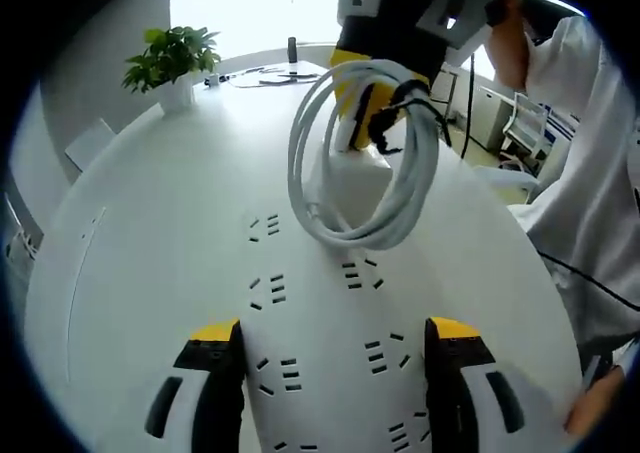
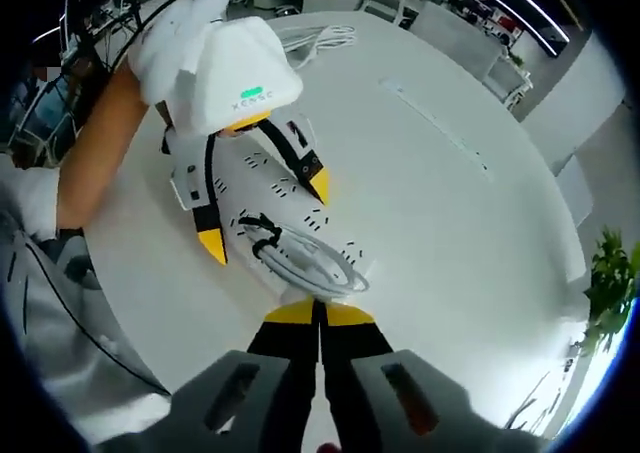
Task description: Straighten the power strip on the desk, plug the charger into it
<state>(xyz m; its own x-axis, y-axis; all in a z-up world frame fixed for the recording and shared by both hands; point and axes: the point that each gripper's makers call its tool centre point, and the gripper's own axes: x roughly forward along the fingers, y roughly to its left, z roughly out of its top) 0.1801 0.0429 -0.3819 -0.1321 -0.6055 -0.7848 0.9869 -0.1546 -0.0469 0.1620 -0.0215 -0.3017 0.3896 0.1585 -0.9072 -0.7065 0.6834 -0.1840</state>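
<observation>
My work spot is a big, round, white table (image 1: 150,273). A white power strip (image 1: 330,373) lies flat on it, with rows of little dark plug holes on top. My left claw (image 1: 335,348) has one jaw on each side of the strip. At the far edge of the table stands a green leafy plant (image 1: 172,58) in a white pot. Near the plant lie some papers (image 1: 275,75) and a small dark thing, but it is too small and far away to tell what it is. In the right gripper view, a bundle of white cord (image 2: 315,38) rests on the table's far side.
</observation>
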